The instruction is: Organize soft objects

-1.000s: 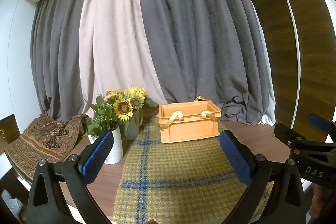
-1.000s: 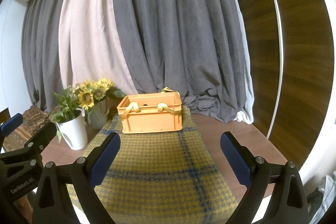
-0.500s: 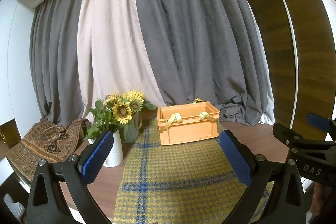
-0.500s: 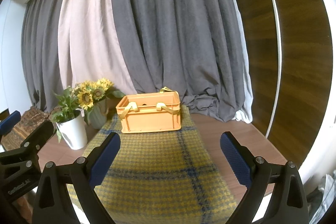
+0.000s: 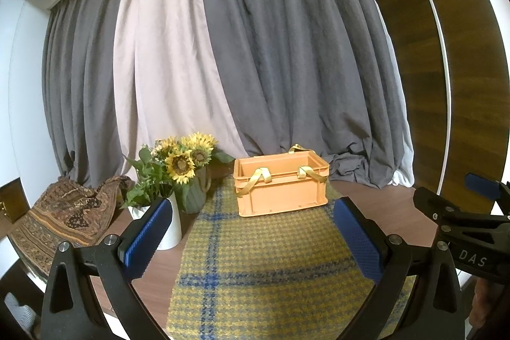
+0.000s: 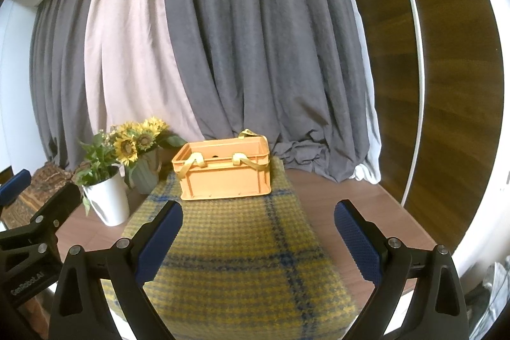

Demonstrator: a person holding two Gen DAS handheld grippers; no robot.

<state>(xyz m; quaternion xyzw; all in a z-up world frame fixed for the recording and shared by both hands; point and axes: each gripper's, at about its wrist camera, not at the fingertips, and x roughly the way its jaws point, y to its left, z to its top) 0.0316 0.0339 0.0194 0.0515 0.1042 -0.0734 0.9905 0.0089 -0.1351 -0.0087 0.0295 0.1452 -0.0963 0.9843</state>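
Above the near end of the table, the left gripper point(image 5: 253, 239) and the right gripper point(image 6: 258, 239) gape wide, holding nothing; under them lies the soft plaid blanket point(image 5: 264, 260), floppy and light; pinch its near edge; the orange crate point(image 5: 280, 187) sits on its far end.

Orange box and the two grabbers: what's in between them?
Only the yellow and blue plaid cloth. The orange box stands at its far end, and both wrist views show bare cloth stretching from there to the open left gripper and right gripper.
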